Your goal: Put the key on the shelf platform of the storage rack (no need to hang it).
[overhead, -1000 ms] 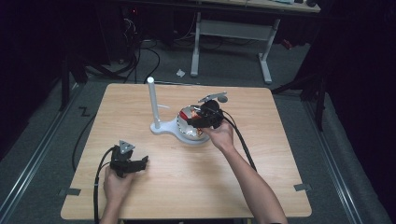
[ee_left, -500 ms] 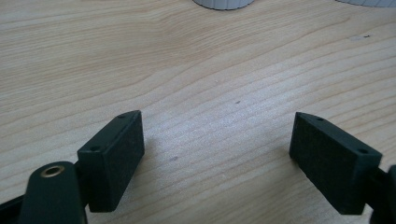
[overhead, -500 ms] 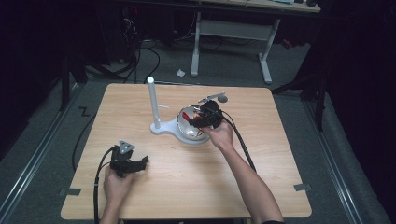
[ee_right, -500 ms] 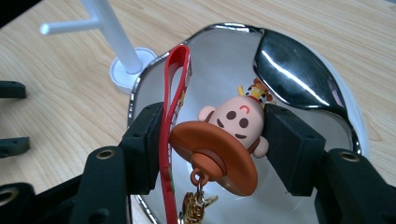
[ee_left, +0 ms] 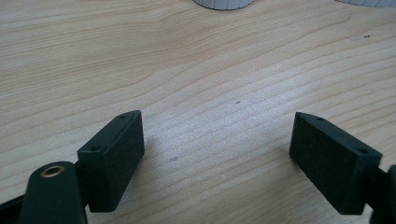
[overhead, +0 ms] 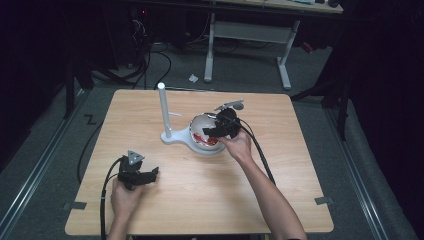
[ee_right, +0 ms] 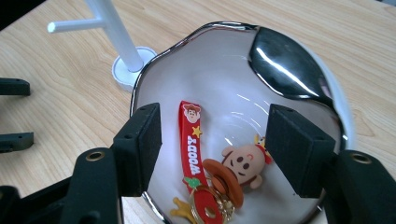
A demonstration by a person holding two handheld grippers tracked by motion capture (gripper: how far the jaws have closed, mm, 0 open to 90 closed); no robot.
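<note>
Your right tongs (ee_right: 212,140) hang over the glossy white bowl with the wavy silver rim (ee_right: 299,70), pointing down into it. Their jaws have just been opening and now stand partly apart, with nothing pressed between the black pads (ee_right: 140,144). Below the gap, on the bowl's floor, lies the cartoon cowboy keychain (ee_right: 233,170): a round-faced rubber figure with a brown hat, a gold ring and a red strap (ee_right: 191,135) printed with white letters and a yellow star. The strap runs away from the figure toward the far side of the bowl. The pads are clear of the keychain, which lies loose in the bowl.

From the high view, the right tongs (overhead: 212,131) sit above the bowl (overhead: 200,121) near the middle of the light wooden bench (overhead: 280,165). Just beside the bowl stands the white plastic post with a short side peg (overhead: 163,107), its round foot touching the bowl's edge.

Your left tongs (overhead: 150,175) rest low near the front left of the bench, well apart from the bowl. In the left gripper view the left tongs (ee_left: 217,144) are spread wide, with bare wood between the pads and nothing held
</note>
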